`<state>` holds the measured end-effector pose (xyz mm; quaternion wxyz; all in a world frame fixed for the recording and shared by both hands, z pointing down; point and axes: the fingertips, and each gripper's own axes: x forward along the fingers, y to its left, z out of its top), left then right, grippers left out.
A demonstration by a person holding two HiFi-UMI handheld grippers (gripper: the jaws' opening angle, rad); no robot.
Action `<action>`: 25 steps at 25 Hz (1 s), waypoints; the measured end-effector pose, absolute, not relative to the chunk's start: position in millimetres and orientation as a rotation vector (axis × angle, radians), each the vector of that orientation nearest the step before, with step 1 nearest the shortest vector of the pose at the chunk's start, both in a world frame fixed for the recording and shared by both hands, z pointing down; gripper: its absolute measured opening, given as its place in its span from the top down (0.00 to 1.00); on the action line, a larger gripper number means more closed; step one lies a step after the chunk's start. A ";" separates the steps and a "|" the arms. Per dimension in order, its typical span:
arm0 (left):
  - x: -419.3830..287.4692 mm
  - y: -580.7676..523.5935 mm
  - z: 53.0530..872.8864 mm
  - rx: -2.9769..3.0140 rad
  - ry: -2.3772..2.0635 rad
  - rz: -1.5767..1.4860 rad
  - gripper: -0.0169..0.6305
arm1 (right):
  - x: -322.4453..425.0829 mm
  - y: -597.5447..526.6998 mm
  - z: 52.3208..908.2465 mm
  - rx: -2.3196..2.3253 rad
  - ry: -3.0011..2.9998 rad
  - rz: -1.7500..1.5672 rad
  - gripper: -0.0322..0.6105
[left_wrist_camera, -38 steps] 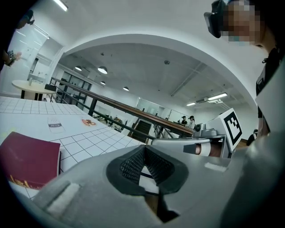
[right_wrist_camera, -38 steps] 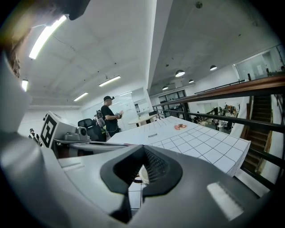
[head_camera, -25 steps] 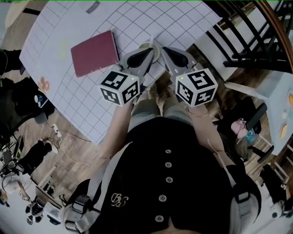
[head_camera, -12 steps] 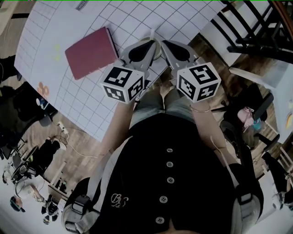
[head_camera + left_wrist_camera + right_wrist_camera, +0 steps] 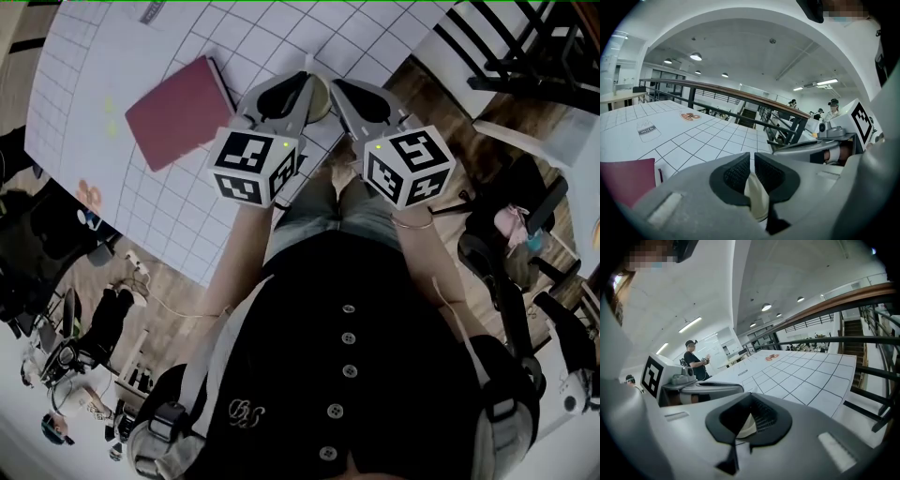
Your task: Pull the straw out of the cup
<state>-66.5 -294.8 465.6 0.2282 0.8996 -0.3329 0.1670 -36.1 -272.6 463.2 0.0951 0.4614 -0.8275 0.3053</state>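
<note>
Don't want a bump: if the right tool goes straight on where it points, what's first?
Probably the table, just ahead of the right tool; the cup shows under it, not in line. Depth is unclear.

My table point(image 5: 112, 56) is white, ruled with a dark grid. A maroon notebook point(image 5: 178, 111) lies on it, far left. My left gripper point(image 5: 302, 80), jaws opening with the cream cup point(image 5: 757, 199) showing between them, and my right gripper point(image 5: 337, 86) are grey with black textured pads. The left cube point(image 5: 255, 167) and right cube point(image 5: 410, 167) carry black-and-white squares.
</note>
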 end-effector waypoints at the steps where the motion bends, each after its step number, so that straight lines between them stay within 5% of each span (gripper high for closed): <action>1: -67.6 -296.7 467.2 2.475 -0.922 0.467 0.93 | -35.7 -272.2 464.8 1.371 -2.449 0.911 0.95; 17: -66.1 -312.4 484.5 2.454 -0.958 0.542 0.70 | -26.6 -279.1 479.5 1.444 -2.390 0.962 0.95; 25: -58.3 -313.7 491.7 2.481 -0.909 0.618 0.70 | -22.1 -278.9 481.6 1.453 -2.373 0.965 0.95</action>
